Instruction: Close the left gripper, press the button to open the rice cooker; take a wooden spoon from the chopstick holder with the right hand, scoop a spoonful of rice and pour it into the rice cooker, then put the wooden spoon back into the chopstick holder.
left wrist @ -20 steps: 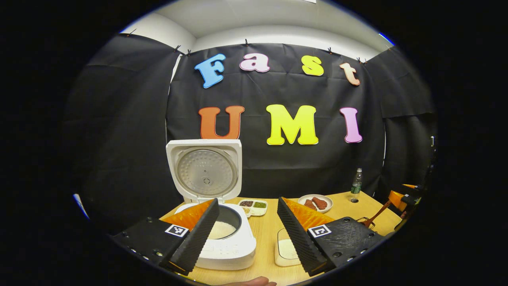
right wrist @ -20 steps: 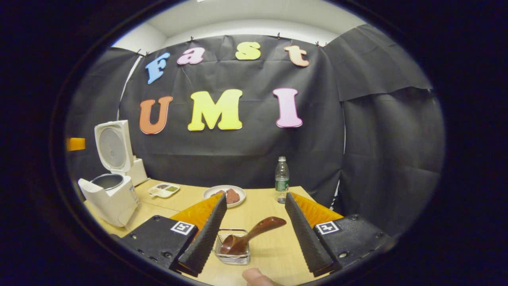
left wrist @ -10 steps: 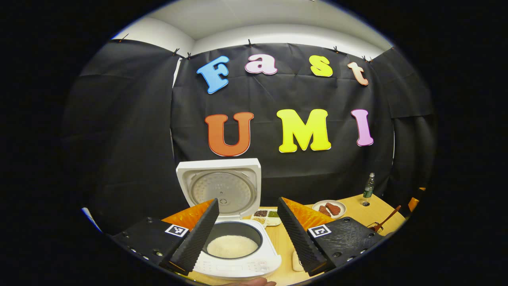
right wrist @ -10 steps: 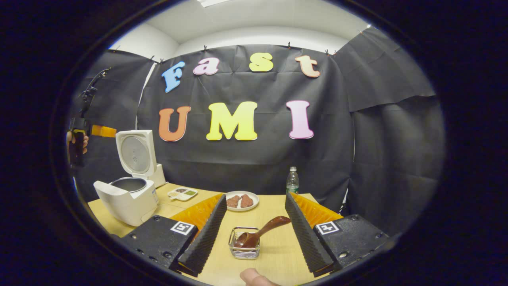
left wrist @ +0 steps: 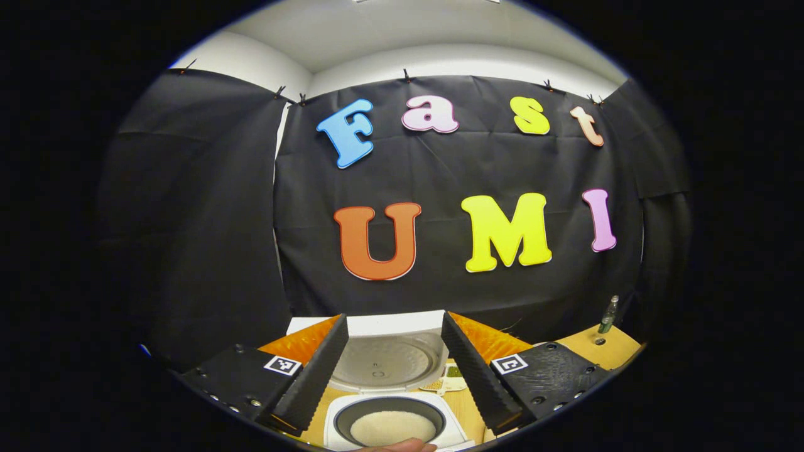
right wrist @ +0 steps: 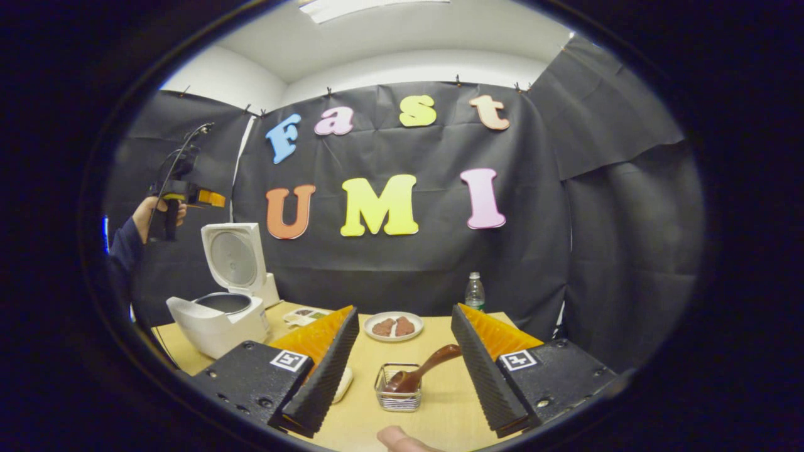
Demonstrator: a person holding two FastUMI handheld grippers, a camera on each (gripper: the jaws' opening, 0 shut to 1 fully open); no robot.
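The white rice cooker (left wrist: 402,417) stands open, lid (left wrist: 386,361) upright, white rice in its pot. My left gripper (left wrist: 394,317) is open and empty, high above and in front of the cooker; from the right gripper view it (right wrist: 207,199) hangs in a hand above the cooker (right wrist: 223,314). The wooden spoon (right wrist: 427,367) leans in the wire chopstick holder (right wrist: 397,395), bowl down, handle pointing up to the right. My right gripper (right wrist: 404,309) is open and empty, behind the holder and apart from the spoon.
On the wooden table (right wrist: 440,414) are a plate of meat (right wrist: 394,326), a water bottle (right wrist: 474,292), a small condiment tray (right wrist: 308,314) and a white rice dish (right wrist: 344,383) partly hidden behind my right gripper's left finger. A thumb (right wrist: 396,439) shows at the bottom edge.
Both grippers have risen and drawn back. The left one lifted well above the cooker, which sank to the bottom of its view. The holder and spoon look farther from the right gripper.
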